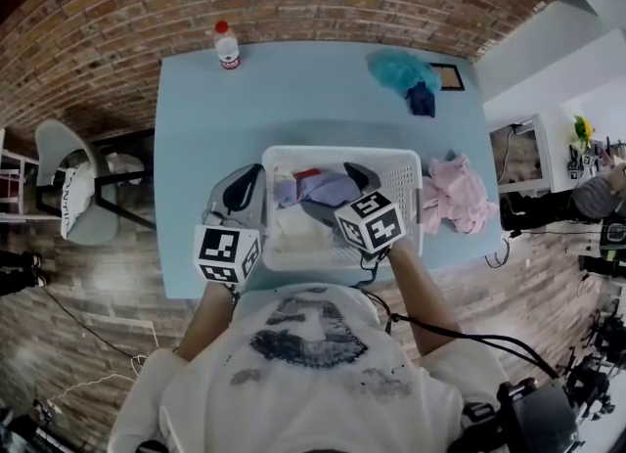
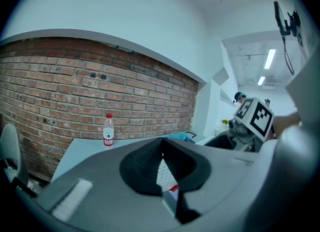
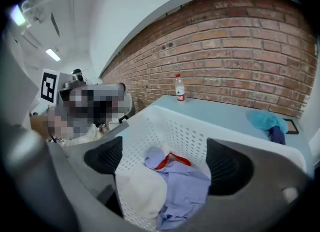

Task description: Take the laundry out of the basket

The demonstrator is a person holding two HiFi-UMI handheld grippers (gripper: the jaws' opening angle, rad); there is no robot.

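Observation:
The white perforated basket (image 1: 337,153) stands on the light blue table (image 1: 293,99), close to the near edge. Inside lie a lavender garment (image 3: 187,186), a cream one (image 3: 137,188) and a red strap (image 3: 172,160). My right gripper (image 3: 165,158) hangs over the basket's right half (image 1: 344,192), jaws wide open, with the lavender and cream pieces below the gap and nothing gripped. My left gripper (image 1: 249,187) is at the basket's left side. Its pads are closed on a strip of the perforated wall (image 2: 164,175), which shows between them.
A pink pile of clothes (image 1: 460,195) lies on the table right of the basket. Teal and dark blue cloth (image 1: 406,74) sit at the far right by a small frame. A water bottle (image 1: 227,45) stands at the far edge. A grey chair (image 1: 73,187) is left of the table.

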